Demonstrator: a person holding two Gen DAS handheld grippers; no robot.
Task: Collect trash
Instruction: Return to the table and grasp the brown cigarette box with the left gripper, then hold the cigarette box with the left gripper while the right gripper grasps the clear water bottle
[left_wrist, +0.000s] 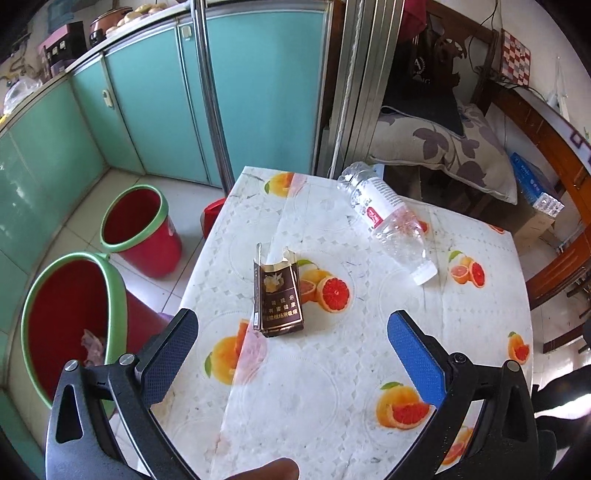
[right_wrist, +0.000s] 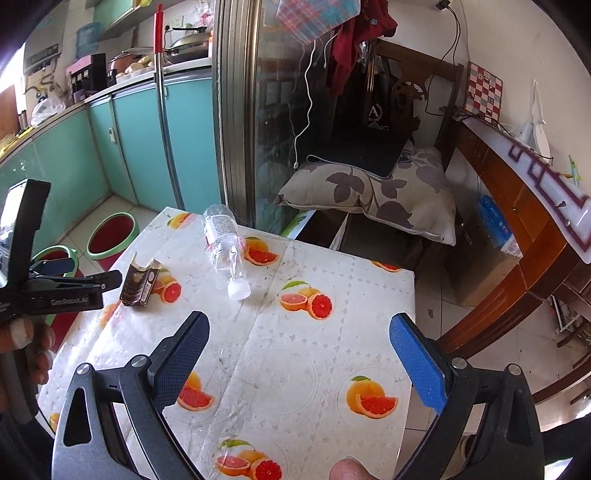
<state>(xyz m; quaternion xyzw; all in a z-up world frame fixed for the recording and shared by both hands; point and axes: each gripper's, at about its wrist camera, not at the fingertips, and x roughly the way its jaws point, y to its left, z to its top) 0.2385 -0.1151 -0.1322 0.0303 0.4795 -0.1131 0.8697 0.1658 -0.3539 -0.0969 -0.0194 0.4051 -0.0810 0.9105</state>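
Observation:
An open brown cigarette pack (left_wrist: 277, 291) lies on the fruit-print tablecloth (left_wrist: 332, 369), just ahead of my open, empty left gripper (left_wrist: 291, 332). An empty clear plastic bottle (left_wrist: 388, 218) with a white cap lies on its side further back. In the right wrist view the pack (right_wrist: 140, 282) is at the left and the bottle (right_wrist: 226, 249) ahead of my open, empty right gripper (right_wrist: 299, 332). The left gripper (right_wrist: 86, 278) shows there from the side, beside the pack. Two red bins with green rims stand on the floor left of the table, one near (left_wrist: 70, 325), one farther (left_wrist: 142, 229).
The near bin holds a crumpled scrap (left_wrist: 92, 345). Teal cabinets (left_wrist: 159, 103) line the back left. A metal door frame (left_wrist: 354, 88), a cushion (left_wrist: 447, 147) and a wooden bench (right_wrist: 517, 229) stand behind and right of the table.

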